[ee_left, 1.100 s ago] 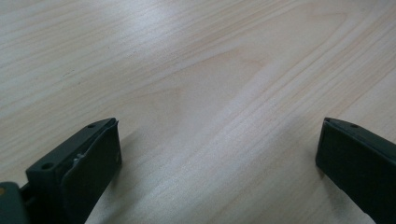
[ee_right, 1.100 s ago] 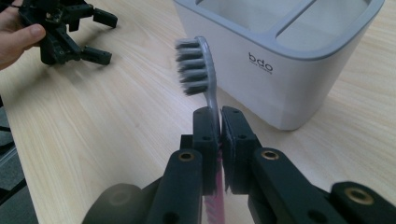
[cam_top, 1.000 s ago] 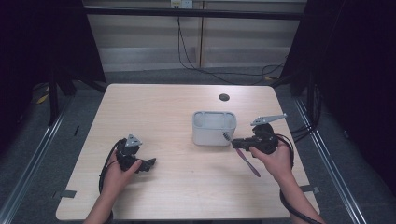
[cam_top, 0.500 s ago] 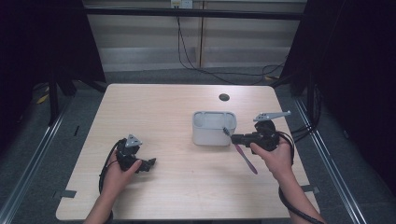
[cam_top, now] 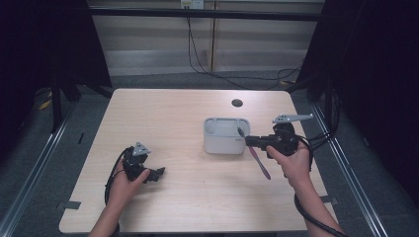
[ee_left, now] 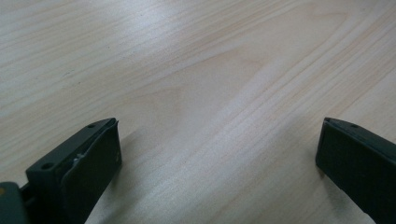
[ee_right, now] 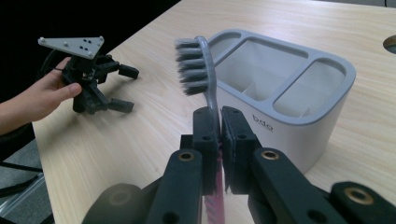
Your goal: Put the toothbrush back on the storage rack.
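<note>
1. The right gripper (ee_right: 218,140) is clamped on a grey-bristled, pink-handled toothbrush (ee_right: 198,65), just right of the grey plastic compartmented holder (cam_top: 225,135).
2. The left gripper (cam_top: 159,174) rests near-left on the pale wooden table (cam_top: 163,113), jaws wide apart and empty.

toothbrush (ee_right: 205,88) | pink handle cut off by bottom edge

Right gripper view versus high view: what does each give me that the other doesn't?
Right gripper view alone: the toothbrush's grey bristles, and the holder's separate compartments and lettering. High view alone: the whole table, its dark round hole, the brush's pink handle end, the person's forearms. Both: the right tongs shut on the toothbrush beside the holder, and the left tongs open on the table.
</note>
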Demonstrator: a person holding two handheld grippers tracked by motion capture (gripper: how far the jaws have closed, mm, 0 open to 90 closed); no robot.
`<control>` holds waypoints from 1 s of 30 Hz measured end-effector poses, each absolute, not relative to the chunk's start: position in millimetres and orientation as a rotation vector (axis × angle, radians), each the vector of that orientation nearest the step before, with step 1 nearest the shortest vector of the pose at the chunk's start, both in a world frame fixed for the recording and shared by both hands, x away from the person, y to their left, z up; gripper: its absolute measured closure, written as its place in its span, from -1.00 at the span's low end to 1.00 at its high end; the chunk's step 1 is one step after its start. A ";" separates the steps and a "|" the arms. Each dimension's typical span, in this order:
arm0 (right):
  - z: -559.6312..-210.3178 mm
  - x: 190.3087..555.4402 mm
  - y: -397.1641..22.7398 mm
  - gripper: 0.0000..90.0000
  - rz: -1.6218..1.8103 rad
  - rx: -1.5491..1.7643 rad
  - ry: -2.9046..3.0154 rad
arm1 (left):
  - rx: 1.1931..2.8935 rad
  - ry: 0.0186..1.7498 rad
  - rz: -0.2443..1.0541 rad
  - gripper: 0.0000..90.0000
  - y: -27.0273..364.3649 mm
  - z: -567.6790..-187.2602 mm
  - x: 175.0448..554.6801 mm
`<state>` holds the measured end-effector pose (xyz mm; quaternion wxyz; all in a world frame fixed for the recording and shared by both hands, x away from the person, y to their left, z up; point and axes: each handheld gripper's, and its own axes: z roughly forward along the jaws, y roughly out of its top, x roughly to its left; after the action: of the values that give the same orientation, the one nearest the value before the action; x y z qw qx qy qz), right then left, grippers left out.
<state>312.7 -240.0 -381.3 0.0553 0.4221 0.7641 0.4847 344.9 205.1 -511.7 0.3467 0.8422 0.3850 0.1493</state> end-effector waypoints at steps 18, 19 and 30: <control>-368.3 317.4 -235.5 0.89 1.536 1.246 2.258 | 2.185 0.999 0.388 -1.00 205.1 -511.7 344.8; -367.8 317.8 -235.6 0.89 1.542 1.245 2.250 | 2.185 1.000 0.388 -1.00 205.1 -511.7 344.8; -357.6 322.8 -238.2 0.89 1.598 1.242 2.181 | 2.185 0.999 0.388 -1.00 205.1 -511.7 344.8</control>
<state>322.8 -238.2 -357.6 0.0831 0.4160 0.7305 0.5353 344.8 205.1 -511.7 0.3466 0.8421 0.3852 0.1495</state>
